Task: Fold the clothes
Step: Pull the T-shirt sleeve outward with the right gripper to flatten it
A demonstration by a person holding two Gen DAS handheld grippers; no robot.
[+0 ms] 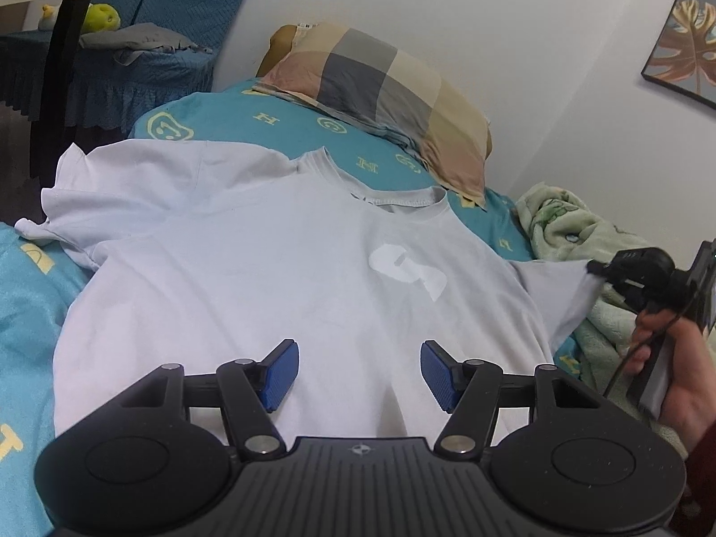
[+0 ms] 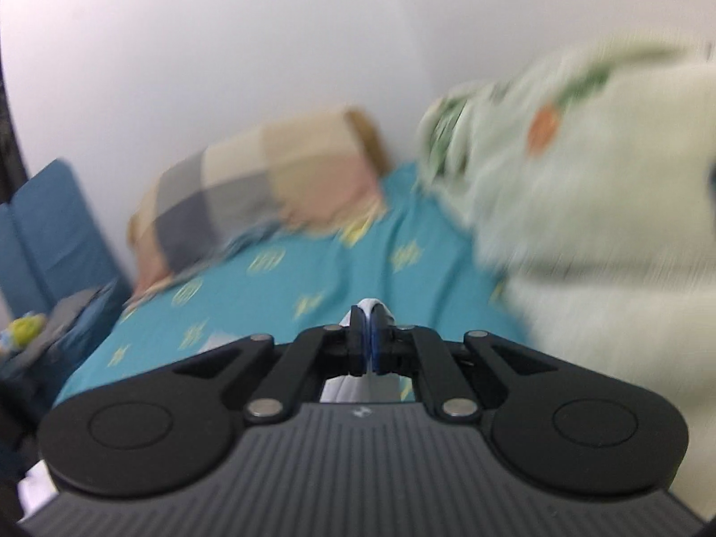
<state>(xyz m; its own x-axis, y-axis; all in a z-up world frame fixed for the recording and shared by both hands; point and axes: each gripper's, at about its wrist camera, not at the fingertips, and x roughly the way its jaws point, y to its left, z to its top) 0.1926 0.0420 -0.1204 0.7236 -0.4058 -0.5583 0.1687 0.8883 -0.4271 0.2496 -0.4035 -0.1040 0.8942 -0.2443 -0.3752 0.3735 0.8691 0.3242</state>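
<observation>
A white T-shirt (image 1: 277,268) with a pale logo on the chest lies spread face up on the teal bed sheet (image 1: 277,127), collar toward the pillow. My left gripper (image 1: 358,353) hovers open over the shirt's lower middle, nothing between its blue pads (image 1: 282,373). At the right edge of the left wrist view, my right gripper (image 1: 597,268) pinches the shirt's right sleeve and lifts it off the bed. In the blurred right wrist view, the right gripper (image 2: 370,313) is shut on a white fold of the sleeve (image 2: 369,303).
A checked pillow (image 1: 380,94) lies at the head of the bed against the white wall. A pale green fleece blanket (image 1: 577,223) is bunched at the right, close to the held sleeve. A blue-covered seat (image 1: 134,58) stands at far left. A person's hand (image 1: 671,367) holds the right gripper.
</observation>
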